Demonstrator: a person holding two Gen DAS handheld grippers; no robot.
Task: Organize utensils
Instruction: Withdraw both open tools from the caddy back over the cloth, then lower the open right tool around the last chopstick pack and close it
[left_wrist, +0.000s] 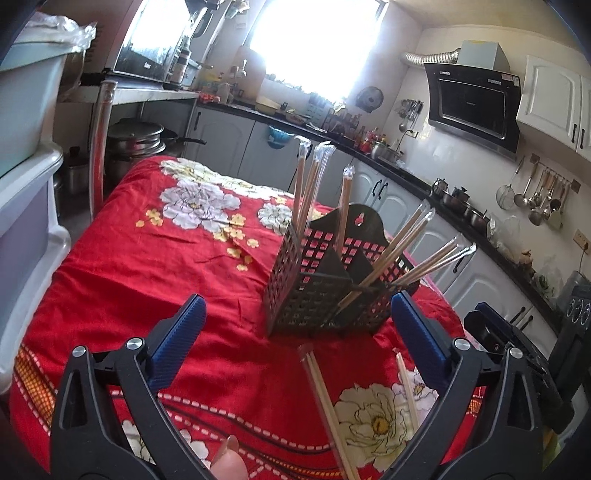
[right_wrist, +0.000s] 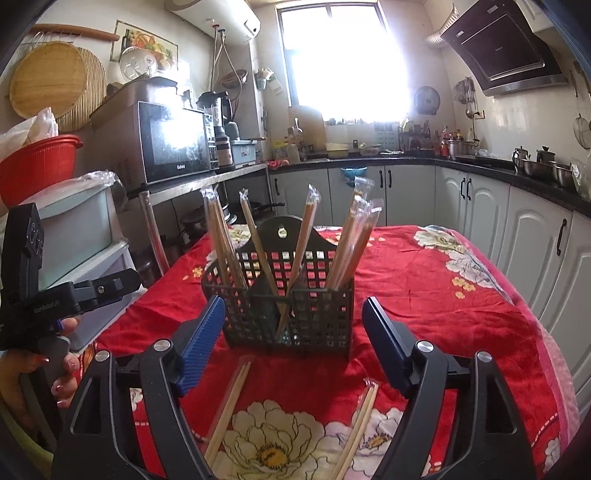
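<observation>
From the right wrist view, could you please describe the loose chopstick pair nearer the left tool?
Start at the red flowered tablecloth and find the black basket. Two wrapped pairs lie before it; yours is the left pair, longer than its neighbour.

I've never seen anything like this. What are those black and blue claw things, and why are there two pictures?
Those are tongs that a person squeezes by hand, one in each hand. Each has a camera looking forward, so you get two pictures. One shows the left tongs, the other the right tongs. Both are open and hold nothing. On the red flowered tablecloth stands a black holder full of wrapped chopsticks. Two more pairs lie loose on the cloth in front of it.
</observation>
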